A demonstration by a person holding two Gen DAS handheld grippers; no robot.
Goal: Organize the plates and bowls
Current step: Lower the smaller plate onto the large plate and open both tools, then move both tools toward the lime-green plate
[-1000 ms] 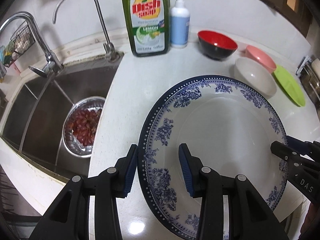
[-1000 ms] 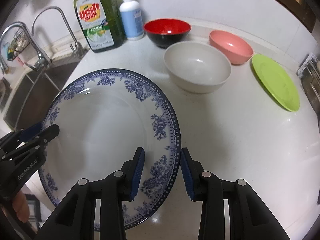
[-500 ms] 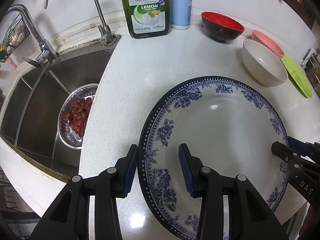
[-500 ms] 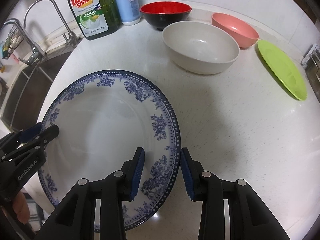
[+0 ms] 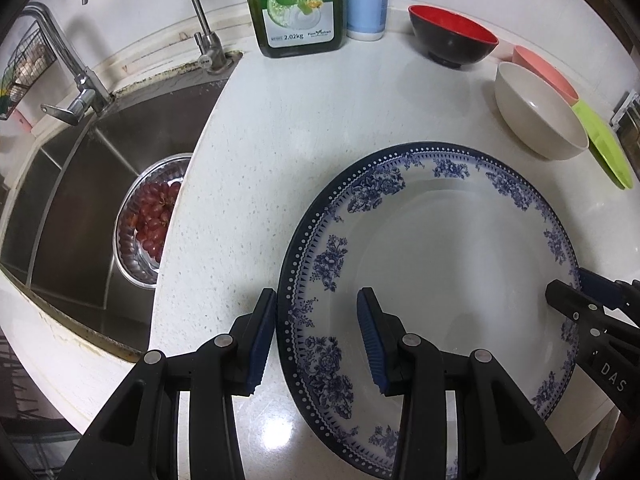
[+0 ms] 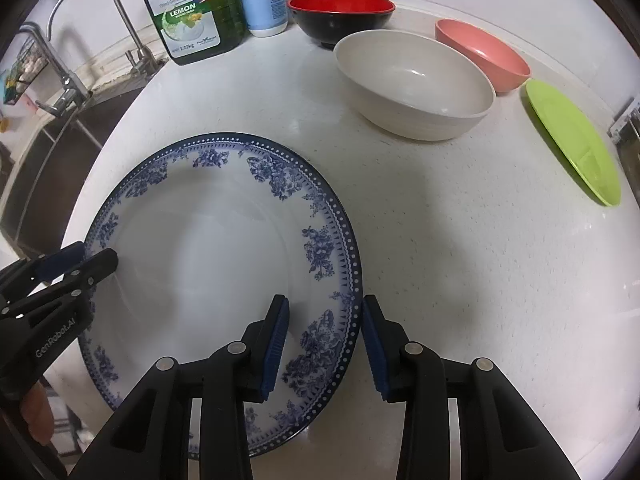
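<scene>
The big blue plate has moved forward over the counter. A second ago the soap bottle and the bowls looked far off. Now they look closer and bigger. I think the plate is being carried toward the other dishes, maybe to stack with the green plate. That step is not done yet.

The left gripper has one pad on each side of the plate's rim at 9 o'clock. The right gripper does the same at 3 o'clock. In both, the pads do not press the rim flat; some gap shows. So I cannot tell if they pinch it tight or just cradle it. I also cannot tell if the plate is lifted or sliding.

The left view shows the sink at 9 o'clock, with a metal bowl of red grapes in it. The right view does not show those. The right view shows the white bowl, pink bowl, red bowl and green plate more fully, from 12 to 2 o'clock. In the left view the pink bowl is partly hidden behind the white one.
</scene>
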